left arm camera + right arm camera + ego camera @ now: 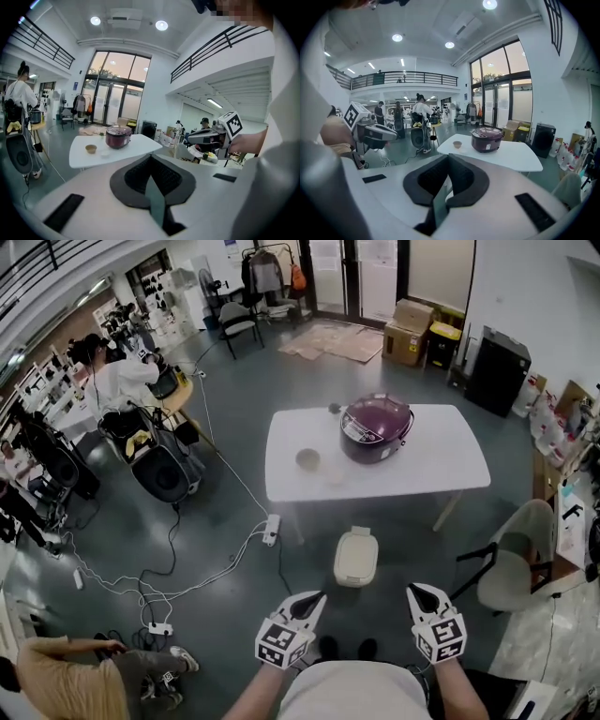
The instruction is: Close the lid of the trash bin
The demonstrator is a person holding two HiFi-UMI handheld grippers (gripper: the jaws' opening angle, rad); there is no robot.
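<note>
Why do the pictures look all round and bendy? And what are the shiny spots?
Head view: the wide lens bends the room, so the table looks curved. Left gripper view: dark rounded corners, and the lamps glare white. Right gripper view: same round frame; lamps glare too, and the right claw looms big up close.

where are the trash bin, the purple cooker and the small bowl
trash bin (356, 557), head view, middle of its lid
purple cooker (375, 424), head view, middle of its lid
small bowl (307, 459), head view, its inside

The head view's bottom edge cuts off my forearms (255, 696). The bowl (307, 459) on the table (450, 474) is too small to show contents.
</note>
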